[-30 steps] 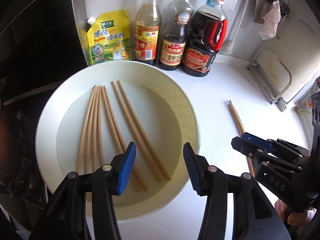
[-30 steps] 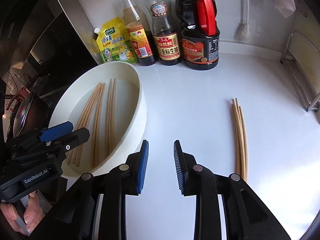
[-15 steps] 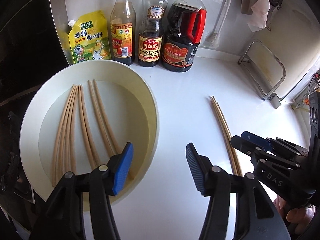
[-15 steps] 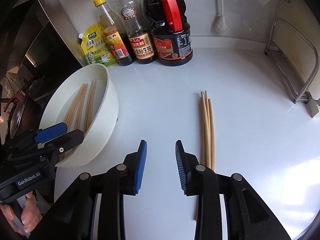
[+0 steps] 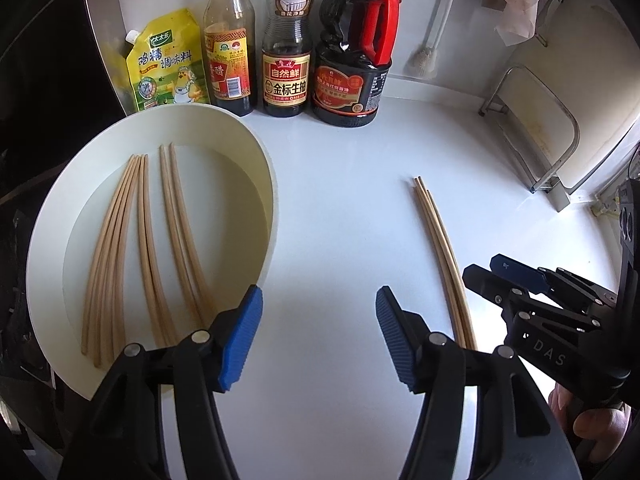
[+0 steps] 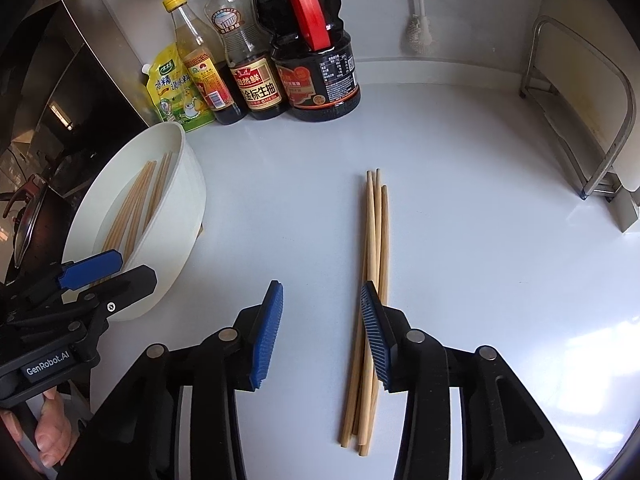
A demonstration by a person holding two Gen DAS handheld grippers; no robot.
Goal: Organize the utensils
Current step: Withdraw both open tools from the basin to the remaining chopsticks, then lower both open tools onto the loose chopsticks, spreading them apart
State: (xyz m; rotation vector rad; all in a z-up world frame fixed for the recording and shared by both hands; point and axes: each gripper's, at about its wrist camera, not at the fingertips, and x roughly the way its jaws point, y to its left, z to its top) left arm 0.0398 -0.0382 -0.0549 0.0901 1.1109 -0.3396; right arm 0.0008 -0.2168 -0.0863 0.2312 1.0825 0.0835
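A white bowl (image 5: 264,168) on the left of the counter holds several wooden chopsticks (image 5: 140,240). A small bundle of loose chopsticks (image 6: 376,232) lies on the white counter to its right. My right gripper (image 6: 321,292) hovers over the bundle's near half. Its jaws are opening and the sticks run under the right pad (image 6: 374,332), not pressed. My left gripper (image 5: 319,300) hangs over bare counter between the bowl's rim and the loose chopsticks (image 5: 436,232). Its jaws are opening too, with nothing between them. Each gripper shows in the other's view: right gripper (image 5: 504,276), left gripper (image 6: 100,268).
Three sauce bottles (image 5: 288,60) and a yellow seasoning pouch (image 5: 168,64) line the back wall. A metal rack (image 6: 580,128) with a board stands at the right. A dish brush (image 6: 418,32) hangs by the wall. A dark stove and pan (image 6: 28,216) sit left of the bowl.
Both grippers have shifted right, away from the bowl and toward the loose chopsticks. Both pairs of jaws stand wider, the right one most; the sticks now run under its right pad.
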